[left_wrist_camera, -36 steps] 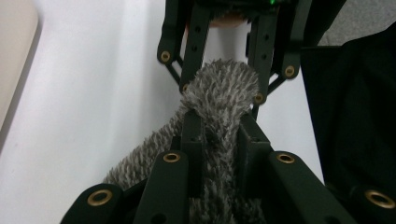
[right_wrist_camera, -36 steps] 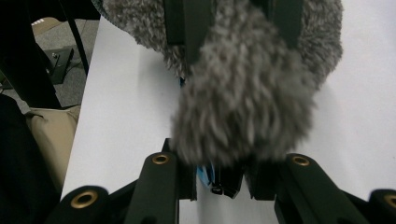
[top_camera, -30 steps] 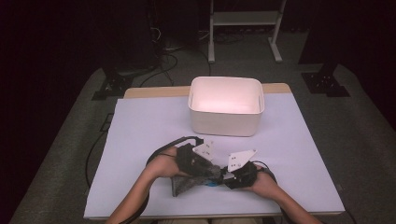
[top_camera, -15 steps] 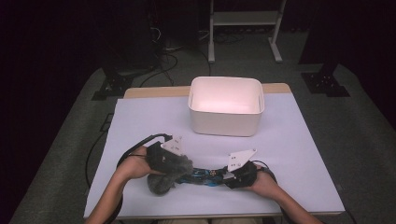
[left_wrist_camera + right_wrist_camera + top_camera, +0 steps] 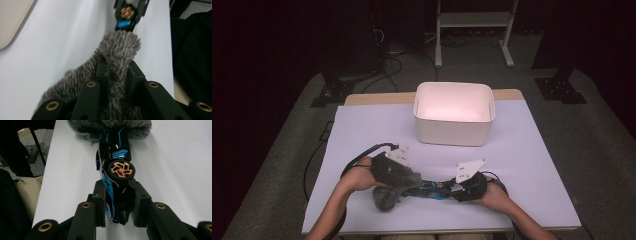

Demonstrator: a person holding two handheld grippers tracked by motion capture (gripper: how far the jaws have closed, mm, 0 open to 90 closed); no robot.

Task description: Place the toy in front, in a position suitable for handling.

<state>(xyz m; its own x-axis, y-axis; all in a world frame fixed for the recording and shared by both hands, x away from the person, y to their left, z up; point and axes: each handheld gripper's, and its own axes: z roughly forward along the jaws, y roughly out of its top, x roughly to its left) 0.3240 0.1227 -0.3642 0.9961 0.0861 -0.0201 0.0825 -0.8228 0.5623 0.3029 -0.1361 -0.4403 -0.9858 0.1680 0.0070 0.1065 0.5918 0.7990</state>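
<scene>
The left tongs (image 5: 399,179), clamped on the grey fuzzy cloth (image 5: 388,192), moved from lower centre toward the lower left, then back rightward, bringing the cloth against the toy car (image 5: 432,189).

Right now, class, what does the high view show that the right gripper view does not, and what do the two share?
High view alone: the white bin at the far side of the table, both forearms, and the left gripper clamped on the grey cloth.

Right gripper view alone: the toy car close up, its copper-spoked wheel and blue stripes, pinched on its side between the right gripper jaws.

Both share: the car, the cloth at its far end, the white tabletop.
</scene>
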